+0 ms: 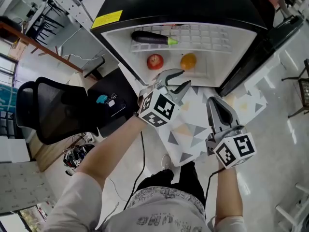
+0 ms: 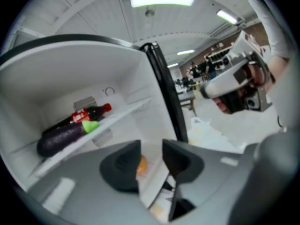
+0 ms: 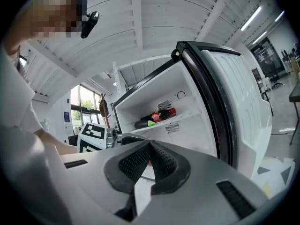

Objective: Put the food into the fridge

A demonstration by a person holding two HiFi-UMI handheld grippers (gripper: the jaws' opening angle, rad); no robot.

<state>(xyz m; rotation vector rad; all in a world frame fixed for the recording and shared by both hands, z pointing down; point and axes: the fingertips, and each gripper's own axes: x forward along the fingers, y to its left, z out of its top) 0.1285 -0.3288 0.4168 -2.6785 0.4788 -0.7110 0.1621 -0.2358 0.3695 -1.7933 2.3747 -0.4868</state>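
Note:
A small black fridge [image 1: 120, 30] stands open below me. A purple eggplant [image 1: 152, 38] lies on its wire shelf, beside a cola bottle [image 2: 91, 112]. Under the shelf sit a red apple [image 1: 155, 61] and an orange [image 1: 188, 61]. My left gripper [image 1: 185, 78] hovers just in front of the fridge opening, its jaws apart with nothing between them; the orange [image 2: 141, 165] shows through the gap. My right gripper [image 1: 215, 103] hangs further back to the right, over the mat, shut and empty. In the right gripper view the eggplant [image 3: 143, 123] and bottle [image 3: 161, 114] show on the shelf.
The fridge door [image 1: 260, 52] is swung open at the right. A patterned mat [image 1: 193, 134] lies on the floor before the fridge. A black office chair [image 1: 53, 110] and a dark low cabinet [image 1: 108, 105] stand at the left.

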